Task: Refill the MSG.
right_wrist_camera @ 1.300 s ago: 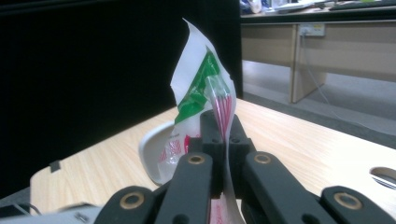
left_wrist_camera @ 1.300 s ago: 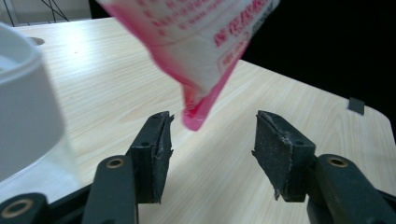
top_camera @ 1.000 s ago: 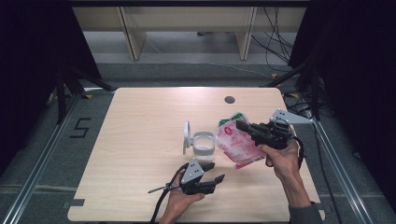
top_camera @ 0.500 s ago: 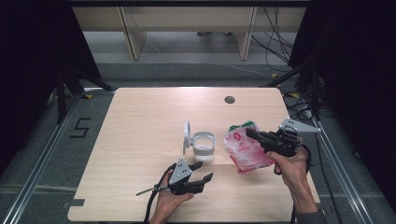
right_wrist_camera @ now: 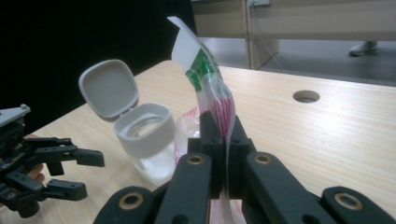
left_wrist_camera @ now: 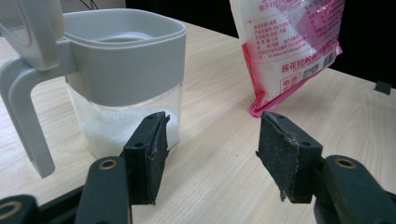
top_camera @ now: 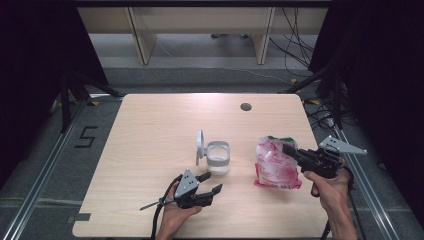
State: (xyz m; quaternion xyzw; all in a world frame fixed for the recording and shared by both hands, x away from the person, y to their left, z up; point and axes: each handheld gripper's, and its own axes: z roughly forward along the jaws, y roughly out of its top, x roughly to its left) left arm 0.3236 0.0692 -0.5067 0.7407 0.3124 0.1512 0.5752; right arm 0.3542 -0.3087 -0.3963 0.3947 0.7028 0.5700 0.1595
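High view, bag: your right gripper (top_camera: 290, 149) is pinched shut on the top edge of the pink-and-white bag (top_camera: 274, 167), whose bottom sits low over, or on, the table (top_camera: 150, 125), well to the right of the jar.
High view, jar: the grey-collared jar (top_camera: 218, 157) stands upright near the table's middle, its flip lid (top_camera: 200, 145) hinged back on its left side, mouth open.
High view, left gripper: your left gripper (top_camera: 209, 182) sits just in front of the jar, jaws spread, gripping nothing.
Left gripper view, jar: the clear body (left_wrist_camera: 126, 123) holds white granules in its lower part, with plenty of room above. The left pad (left_wrist_camera: 150, 154) is beside the jar wall; whether it touches is unclear.
Left gripper view, bag: the bag (left_wrist_camera: 289, 46) hangs apart from the jar, white contents showing through the film.
Left gripper view, advice: if you mean to steady the jar, square both pads on the clear wall below the grey collar and stay off the handle (left_wrist_camera: 23, 116).
Right gripper view, grip: your jaws are pressed together on the bag's film (right_wrist_camera: 219, 105), the green-printed top (right_wrist_camera: 194, 56) flopping up past them.
Right gripper view, jar: the open mouth (right_wrist_camera: 144, 126) and raised lid (right_wrist_camera: 108, 88) lie to the left, with the other gripper (right_wrist_camera: 70, 172) beyond.
Right gripper view, advice: judging by the thin pinch, lower the bag gently and let it settle before you release, or it may slump and spill.
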